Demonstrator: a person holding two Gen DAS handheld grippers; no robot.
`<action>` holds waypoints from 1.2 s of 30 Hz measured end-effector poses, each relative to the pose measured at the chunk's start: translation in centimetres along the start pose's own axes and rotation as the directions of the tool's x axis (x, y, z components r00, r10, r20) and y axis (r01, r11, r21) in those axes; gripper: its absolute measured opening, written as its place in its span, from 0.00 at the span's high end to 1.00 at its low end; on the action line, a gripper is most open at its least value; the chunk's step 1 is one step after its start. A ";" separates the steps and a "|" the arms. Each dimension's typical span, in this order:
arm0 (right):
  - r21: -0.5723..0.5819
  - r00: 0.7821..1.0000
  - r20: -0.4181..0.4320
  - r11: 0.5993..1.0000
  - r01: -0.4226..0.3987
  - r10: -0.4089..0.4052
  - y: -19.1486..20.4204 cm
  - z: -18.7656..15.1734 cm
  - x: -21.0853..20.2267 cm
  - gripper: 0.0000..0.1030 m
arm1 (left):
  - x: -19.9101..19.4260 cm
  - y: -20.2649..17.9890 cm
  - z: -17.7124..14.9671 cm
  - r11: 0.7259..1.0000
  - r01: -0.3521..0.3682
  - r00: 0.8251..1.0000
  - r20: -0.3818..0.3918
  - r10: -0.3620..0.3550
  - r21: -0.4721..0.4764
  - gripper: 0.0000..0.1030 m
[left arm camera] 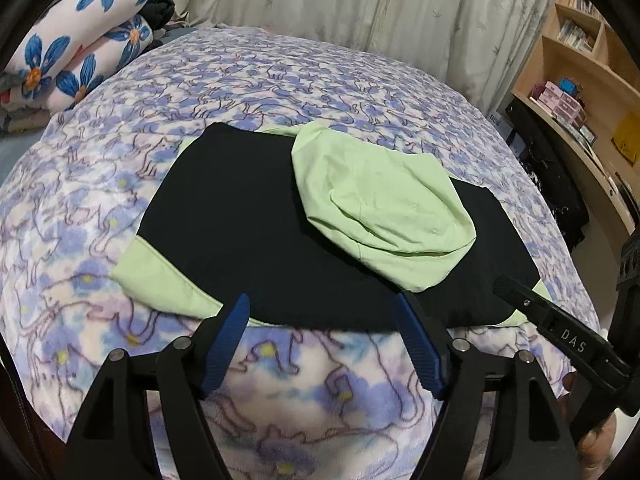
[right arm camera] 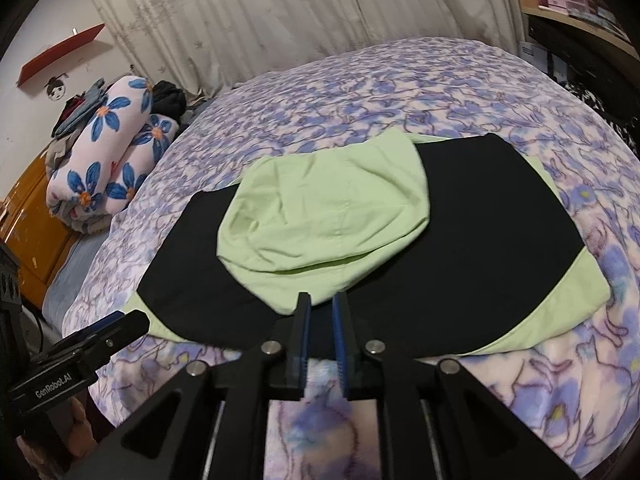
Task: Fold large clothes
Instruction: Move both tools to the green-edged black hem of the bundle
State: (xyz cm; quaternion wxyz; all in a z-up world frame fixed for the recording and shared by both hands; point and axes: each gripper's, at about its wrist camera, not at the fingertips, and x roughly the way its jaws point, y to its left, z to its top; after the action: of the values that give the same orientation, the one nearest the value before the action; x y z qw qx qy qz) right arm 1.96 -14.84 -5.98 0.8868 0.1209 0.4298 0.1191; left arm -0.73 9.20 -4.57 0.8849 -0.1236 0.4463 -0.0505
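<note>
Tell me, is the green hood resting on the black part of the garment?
Touching. The right wrist view shows the green hood folded down flat on the black part, with no gap between them.

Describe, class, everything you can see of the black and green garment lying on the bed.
The garment is a soft, matte top with a black body and pale green sleeves, spread flat on the floral bedspread. One green sleeve is folded across the black middle, puffed and creased; the other green sleeve lies out flat at the side. The near hem sits by the bed edge. The left gripper hovers at that hem, jaws wide; contact is unclear.
</note>
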 end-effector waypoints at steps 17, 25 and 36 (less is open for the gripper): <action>-0.060 1.000 0.000 0.998 -0.008 0.008 2.2 -0.2 3.0 0.85 | 4.4 4.8 -1.4 0.989 0.029 0.995 -0.094 -0.043 -0.145 0.28; -0.076 1.000 -0.018 0.997 -0.006 0.004 2.8 0.3 4.8 0.85 | 7.5 7.1 -1.3 0.968 0.061 0.987 -0.127 -0.094 -0.242 0.28; -0.081 1.000 -0.029 0.997 -0.004 0.002 3.0 1.1 6.8 0.85 | 11.4 9.0 0.8 0.940 0.120 0.990 -0.032 -0.138 -0.320 0.28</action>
State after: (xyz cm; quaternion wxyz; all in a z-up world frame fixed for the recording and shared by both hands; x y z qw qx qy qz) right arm 6.62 -9.98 -9.29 0.8846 0.0836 0.4371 0.1394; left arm 6.55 15.78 -15.37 0.8360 -0.2916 0.4633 -0.0394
